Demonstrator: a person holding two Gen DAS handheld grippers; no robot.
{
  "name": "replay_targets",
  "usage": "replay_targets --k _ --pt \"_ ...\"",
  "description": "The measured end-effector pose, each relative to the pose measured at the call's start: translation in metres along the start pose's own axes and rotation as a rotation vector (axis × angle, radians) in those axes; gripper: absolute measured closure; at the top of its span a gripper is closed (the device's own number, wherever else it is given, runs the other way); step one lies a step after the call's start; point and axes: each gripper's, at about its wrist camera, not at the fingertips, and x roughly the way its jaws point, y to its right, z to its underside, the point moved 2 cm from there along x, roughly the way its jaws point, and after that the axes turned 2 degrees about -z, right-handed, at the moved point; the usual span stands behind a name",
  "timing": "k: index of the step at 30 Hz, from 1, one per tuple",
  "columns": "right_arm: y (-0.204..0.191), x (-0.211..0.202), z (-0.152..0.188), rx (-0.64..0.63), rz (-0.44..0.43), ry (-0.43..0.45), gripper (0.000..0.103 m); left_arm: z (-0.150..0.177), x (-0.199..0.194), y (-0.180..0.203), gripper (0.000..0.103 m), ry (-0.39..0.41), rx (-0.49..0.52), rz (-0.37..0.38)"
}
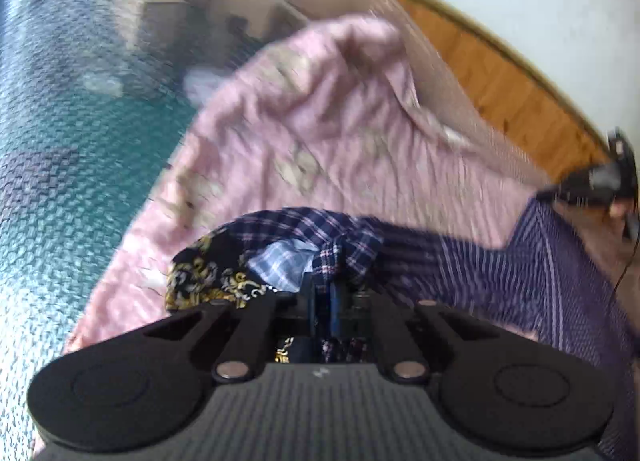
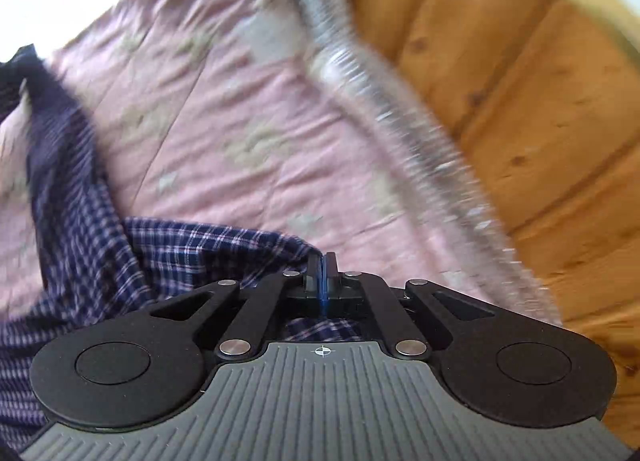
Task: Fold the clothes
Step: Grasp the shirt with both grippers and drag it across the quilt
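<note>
Both tools are clamped on the plaid shirt [image 2: 192, 249]: the right tool [image 2: 323, 273] has its blue pads pressed together over a navy checked edge, and the left tool [image 1: 334, 293] pinches a bunched part showing a gold-patterned black lining [image 1: 200, 277]. The shirt stretches between them above a wrinkled pink bedspread [image 2: 224, 117]. Motion blur smears the bed's fringed edge [image 2: 404, 121] beside the wooden floor [image 2: 540, 101].
</note>
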Motion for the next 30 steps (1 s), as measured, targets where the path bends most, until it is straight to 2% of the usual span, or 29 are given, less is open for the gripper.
replay_targets --k 1,2,4,5,6,7,8,9,10,11,12,14,15,17,18,19,20,21,23,25,26,28,29,30 --pt "0.009 0.002 0.000 0.050 0.029 0.016 0.103 -0.006 -0.006 -0.017 0.095 -0.004 -0.064 0.027" --pt "0.019 0.003 0.000 0.100 0.058 0.032 0.103 -0.009 -0.005 -0.032 0.093 -0.024 -0.103 0.017" --pt "0.036 0.008 0.001 0.193 0.109 0.055 0.103 -0.009 0.017 -0.052 0.091 -0.131 -0.128 -0.083" --pt "0.035 0.017 0.004 0.204 0.116 0.031 0.103 -0.008 0.027 -0.057 0.092 -0.189 -0.132 -0.108" --pt "0.030 0.022 0.006 0.190 0.142 0.016 0.103 -0.005 0.035 -0.056 0.093 -0.234 -0.113 -0.077" --pt "0.023 0.025 0.007 0.176 0.153 0.006 0.098 -0.004 0.035 -0.049 0.093 -0.258 -0.071 -0.018" --pt "0.012 0.022 0.005 0.156 0.112 0.019 0.093 -0.003 0.031 -0.040 0.093 -0.263 -0.029 0.027" --pt "-0.001 0.019 0.001 0.126 0.056 0.037 0.077 -0.003 0.025 -0.035 0.093 -0.263 -0.008 0.045" --pt "-0.014 0.015 -0.003 0.097 0.000 0.054 0.053 -0.002 0.019 -0.032 0.093 -0.262 -0.002 0.047" --pt "-0.027 0.013 -0.007 0.060 -0.045 0.072 0.044 0.000 0.013 -0.030 0.093 -0.261 0.008 0.061" --pt "-0.043 0.016 -0.012 -0.002 -0.051 0.081 0.035 0.003 0.007 -0.028 0.094 -0.261 0.021 0.087" --pt "-0.066 0.033 -0.019 -0.123 -0.065 0.046 0.033 0.008 -0.004 -0.025 0.094 -0.266 0.052 0.140" --pt "-0.074 0.044 -0.019 -0.172 -0.042 0.019 0.033 0.010 -0.009 -0.023 0.094 -0.280 0.073 0.163" --pt "-0.083 0.066 -0.017 -0.245 -0.023 -0.049 0.037 0.017 -0.020 -0.013 0.095 -0.320 0.153 0.187" --pt "-0.085 0.072 -0.016 -0.265 -0.049 -0.076 0.049 0.021 -0.024 -0.011 0.094 -0.346 0.187 0.189" --pt "-0.087 0.073 -0.015 -0.273 -0.095 -0.100 0.078 0.025 -0.024 -0.011 0.094 -0.375 0.212 0.185" --pt "-0.089 0.073 -0.014 -0.281 -0.140 -0.126 0.098 0.029 -0.025 -0.011 0.094 -0.404 0.236 0.180" --pt "-0.091 0.073 -0.017 -0.287 -0.172 -0.150 0.103 0.033 -0.026 -0.011 0.094 -0.434 0.261 0.175" --pt "-0.091 0.063 -0.023 -0.305 -0.146 -0.128 0.103 0.039 -0.028 -0.012 0.094 -0.470 0.304 0.161" --pt "-0.092 0.053 -0.028 -0.323 -0.120 -0.105 0.103 0.034 -0.033 -0.016 0.094 -0.423 0.320 0.123" --pt "-0.089 0.047 -0.033 -0.312 -0.103 -0.084 0.103 0.025 -0.037 -0.019 0.094 -0.368 0.295 0.110" --pt "-0.064 0.032 -0.045 -0.175 -0.034 -0.004 0.103 0.011 -0.045 -0.030 0.092 -0.262 0.214 0.115" --pt "-0.052 0.028 -0.049 -0.114 0.002 0.020 0.103 0.008 -0.045 -0.035 0.083 -0.241 0.177 0.107" --pt "-0.044 0.029 -0.051 -0.069 0.031 0.021 0.103 0.009 -0.039 -0.041 0.077 -0.257 0.160 0.072"
